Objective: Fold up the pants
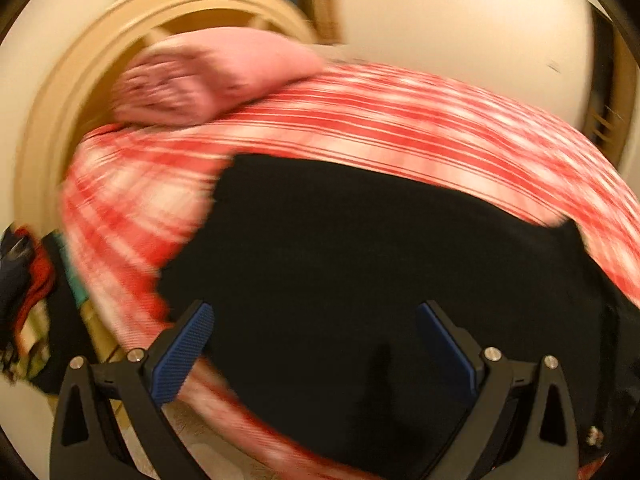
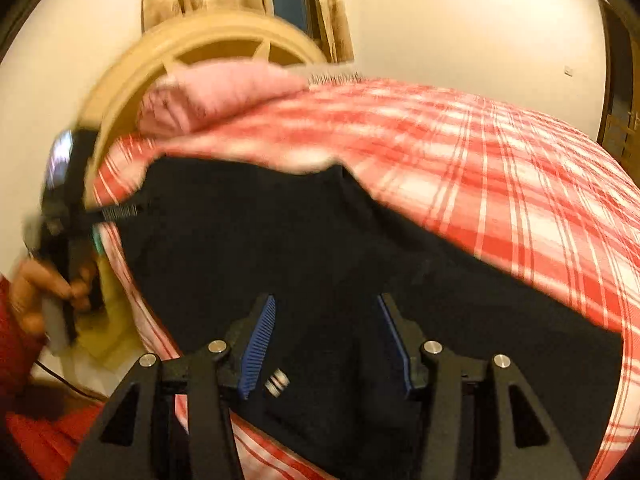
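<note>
- Right wrist view: our right gripper [image 2: 326, 344], jaws half apart and empty, hovers over black pants [image 2: 280, 248] stretching left–right on the plaid bedspread [image 2: 500, 184].
- Left gripper [image 1: 316, 354] — wide open, empty — above the same cloth.

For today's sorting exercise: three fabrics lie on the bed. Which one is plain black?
The pants, spread flat nearest both tools. The bedsheet beneath is red-and-white plaid; the pillow behind is pink.

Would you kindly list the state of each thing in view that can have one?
black pants: lying spread on the bed, not pinched by either tool.
left hand-held gripper: open, nothing between its pads.
right hand-held gripper: open, above the pants, nothing gripped.
pink pillow: resting at the head of the bed.
red plaid bedsheet: spread over the bed, under the pants.
</note>
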Motion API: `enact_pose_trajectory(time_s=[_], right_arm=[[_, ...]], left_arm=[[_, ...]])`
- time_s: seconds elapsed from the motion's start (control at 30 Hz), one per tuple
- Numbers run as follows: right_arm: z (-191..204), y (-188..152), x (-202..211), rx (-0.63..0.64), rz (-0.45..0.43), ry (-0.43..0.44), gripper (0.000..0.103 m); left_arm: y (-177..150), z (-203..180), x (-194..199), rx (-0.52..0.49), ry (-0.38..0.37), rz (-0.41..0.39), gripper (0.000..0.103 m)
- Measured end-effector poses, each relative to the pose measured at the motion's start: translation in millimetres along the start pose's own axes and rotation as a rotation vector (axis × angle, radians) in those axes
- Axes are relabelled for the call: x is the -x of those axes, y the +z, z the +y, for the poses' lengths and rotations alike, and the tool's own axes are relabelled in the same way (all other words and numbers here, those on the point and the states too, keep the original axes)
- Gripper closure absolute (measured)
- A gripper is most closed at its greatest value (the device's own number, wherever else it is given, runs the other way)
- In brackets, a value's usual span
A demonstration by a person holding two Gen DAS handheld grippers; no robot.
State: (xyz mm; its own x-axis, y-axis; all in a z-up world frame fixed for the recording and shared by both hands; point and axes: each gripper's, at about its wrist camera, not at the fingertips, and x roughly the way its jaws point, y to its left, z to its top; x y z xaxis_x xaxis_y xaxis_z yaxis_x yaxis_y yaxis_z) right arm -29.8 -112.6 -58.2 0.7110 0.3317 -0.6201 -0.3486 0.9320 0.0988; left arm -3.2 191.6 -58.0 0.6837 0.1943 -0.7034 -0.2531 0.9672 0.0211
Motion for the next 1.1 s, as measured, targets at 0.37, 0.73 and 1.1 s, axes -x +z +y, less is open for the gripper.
enact_pose_trajectory(time_s=[0.37,0.73,1.1], right_arm=[[7.1,-1.9,-13.9,-0.086,0.048,0.042,0.049],[7.4,-5.9,-17.3,-0.116,0.057,0.036,0.049],[5.2,-7.6,-19.2,-0.123,0.063,0.033,0.049]], left_arm=[[-4.2,51.1,-47.8,0.249,0.064,0.135,0.0],[-6.1,58.8,-55.7,0.32,0.007,0.158,0.0],[-7.2,59.2,-56.3,0.338,-0.003,0.159,0.0]])
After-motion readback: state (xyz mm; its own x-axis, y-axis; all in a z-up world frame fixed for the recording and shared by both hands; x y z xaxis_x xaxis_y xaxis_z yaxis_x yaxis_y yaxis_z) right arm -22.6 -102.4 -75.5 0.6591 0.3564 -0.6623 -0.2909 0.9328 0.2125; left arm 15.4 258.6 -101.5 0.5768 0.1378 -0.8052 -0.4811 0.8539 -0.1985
